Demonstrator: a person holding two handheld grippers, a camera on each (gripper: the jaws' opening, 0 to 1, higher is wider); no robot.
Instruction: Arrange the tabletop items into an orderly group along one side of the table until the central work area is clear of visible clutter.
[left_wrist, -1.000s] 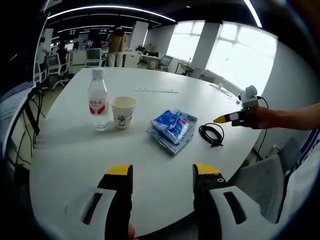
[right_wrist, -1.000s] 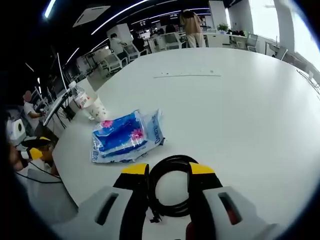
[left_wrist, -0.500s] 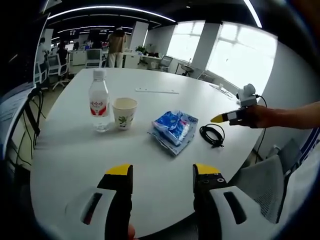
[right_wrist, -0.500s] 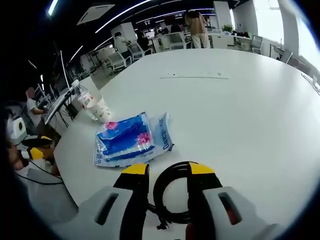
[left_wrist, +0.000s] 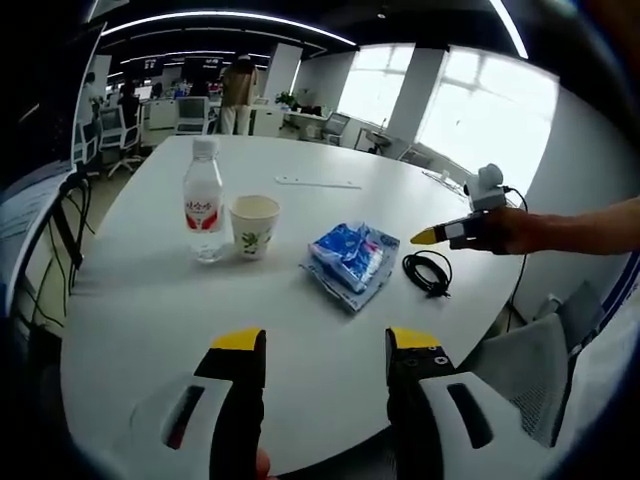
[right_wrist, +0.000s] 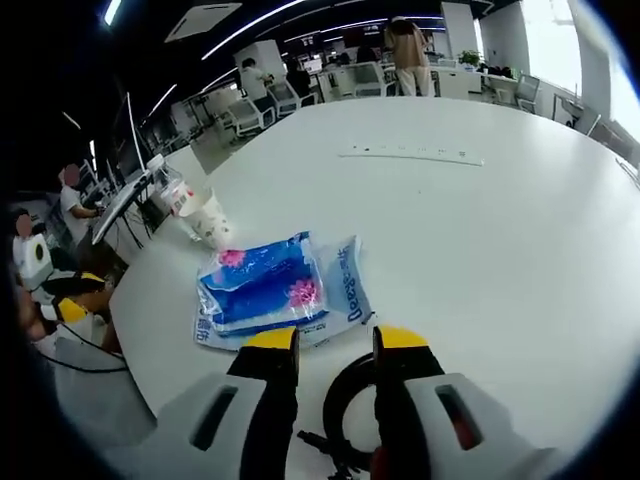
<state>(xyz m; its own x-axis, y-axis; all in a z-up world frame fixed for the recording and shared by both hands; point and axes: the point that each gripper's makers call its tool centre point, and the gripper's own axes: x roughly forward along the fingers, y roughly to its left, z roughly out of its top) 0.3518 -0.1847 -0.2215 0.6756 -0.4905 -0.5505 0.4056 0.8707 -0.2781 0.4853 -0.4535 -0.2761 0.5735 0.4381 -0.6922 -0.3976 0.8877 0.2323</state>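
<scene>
On the round white table (left_wrist: 150, 300) stand a water bottle (left_wrist: 203, 200) and a paper cup (left_wrist: 253, 225). To their right lie a blue tissue pack (left_wrist: 350, 255) and a black cable coil (left_wrist: 428, 272). My left gripper (left_wrist: 326, 345) hovers open over the near edge with nothing between its jaws. A hand holds my right gripper (left_wrist: 428, 237) just above the coil. In the right gripper view, my right gripper (right_wrist: 335, 345) is open, with the cable coil (right_wrist: 333, 410) on the table low between its jaws. The tissue pack (right_wrist: 265, 292) lies just ahead, with the cup (right_wrist: 213, 220) and bottle (right_wrist: 172, 195) beyond.
A thin white strip (left_wrist: 318, 183) lies on the far part of the table, also seen as the strip (right_wrist: 415, 155) in the right gripper view. Office chairs and desks stand beyond the table, with people among them. A grey chair (left_wrist: 520, 360) stands at the near right edge.
In the right gripper view the cable coil has slid lower between the jaws and the tissue pack has come closer. In the left gripper view the right gripper has risen slightly above the coil.
</scene>
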